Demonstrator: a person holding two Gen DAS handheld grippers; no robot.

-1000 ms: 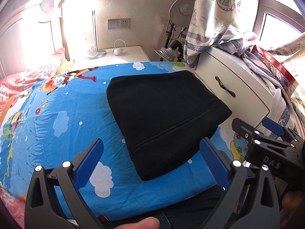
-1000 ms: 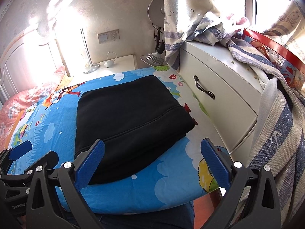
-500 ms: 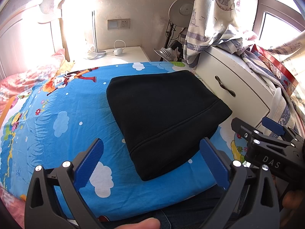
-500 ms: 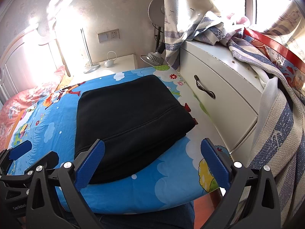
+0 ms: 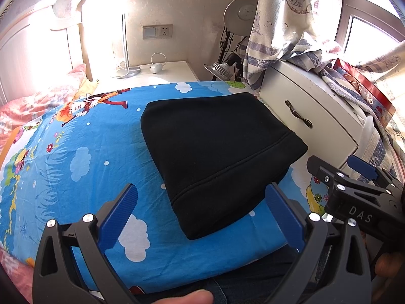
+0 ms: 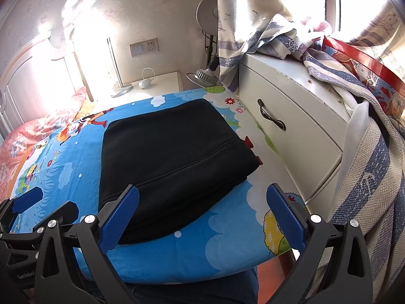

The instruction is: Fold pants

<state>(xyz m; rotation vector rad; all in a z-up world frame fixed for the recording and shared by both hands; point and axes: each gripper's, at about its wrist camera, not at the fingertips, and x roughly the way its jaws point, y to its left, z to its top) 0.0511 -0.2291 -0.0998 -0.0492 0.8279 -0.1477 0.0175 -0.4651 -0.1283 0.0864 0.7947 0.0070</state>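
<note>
Left gripper [image 5: 201, 211]: jaws spread wide, empty, held back at near bed edge. Right gripper [image 6: 202, 212]: likewise spread, empty, beside left one. Neither touches cloth.

Black pants [image 5: 217, 152]: compact stacked rectangle, several layers showing at near edge, lying flat on blue cartoon bedsheet [image 5: 76, 152], just beside white drawer unit [image 6: 291, 126].

Progress, as we judge: folding looks done; corners squared, nothing trailing. Left for us: perhaps light smoothing, else nothing.
</note>
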